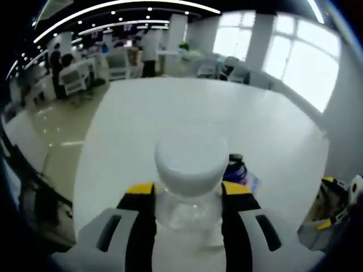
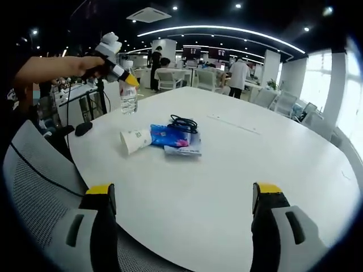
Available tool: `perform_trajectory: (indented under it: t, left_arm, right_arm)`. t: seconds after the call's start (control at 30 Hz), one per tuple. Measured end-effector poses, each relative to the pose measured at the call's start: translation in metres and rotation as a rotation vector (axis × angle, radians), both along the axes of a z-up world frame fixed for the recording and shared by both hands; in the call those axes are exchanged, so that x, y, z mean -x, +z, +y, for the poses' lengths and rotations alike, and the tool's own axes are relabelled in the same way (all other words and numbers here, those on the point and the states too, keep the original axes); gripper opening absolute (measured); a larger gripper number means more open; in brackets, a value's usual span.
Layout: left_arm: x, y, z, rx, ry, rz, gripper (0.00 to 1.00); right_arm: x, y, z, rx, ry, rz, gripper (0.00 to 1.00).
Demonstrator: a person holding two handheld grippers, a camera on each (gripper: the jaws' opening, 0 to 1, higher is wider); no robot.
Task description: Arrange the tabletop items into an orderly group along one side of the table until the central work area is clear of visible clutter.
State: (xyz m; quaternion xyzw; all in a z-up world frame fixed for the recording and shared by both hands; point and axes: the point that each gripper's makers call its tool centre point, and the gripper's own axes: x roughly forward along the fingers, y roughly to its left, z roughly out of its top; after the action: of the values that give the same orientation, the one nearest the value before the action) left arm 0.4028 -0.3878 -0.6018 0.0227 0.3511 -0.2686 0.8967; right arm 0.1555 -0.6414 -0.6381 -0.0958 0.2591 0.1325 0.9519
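Closest to me, my right gripper (image 2: 182,221) hangs over the bare near part of the white table (image 2: 238,170) with its jaws spread wide and nothing between them. Further out in the right gripper view, near the table's left side, lie a paper cup (image 2: 135,140) on its side, a blue packet (image 2: 170,136) touching it, and a black cable (image 2: 182,123) coiled just behind. Beyond those, my left gripper (image 2: 116,68) holds a clear water bottle (image 2: 129,99) above the far left edge. In the left gripper view, that gripper (image 1: 188,195) has its jaws pinched on the bottle (image 1: 189,187) just below its white cap (image 1: 191,160). The risk I see is the grip: the jaws sit high on a smooth, soft-walled bottle, so it could swing or slip as I lower it, or tip if set down tilted. So close to the edge, it could roll off onto the floor.
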Motion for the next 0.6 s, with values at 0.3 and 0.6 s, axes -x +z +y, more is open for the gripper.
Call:
perform_trajectory:
  t: [0.3, 0.6]
  left_arm:
    - [-0.011, -0.019, 0.006, -0.021, 0.038, 0.005, 0.41]
    - [-0.02, -0.043, 0.008, -0.07, 0.05, 0.015, 0.41]
  right_arm:
    - [0.0, 0.0, 0.002, -0.027, 0.002, 0.004, 1.0]
    - [0.0, -0.001, 0.001, -0.031, -0.005, 0.012, 1.0]
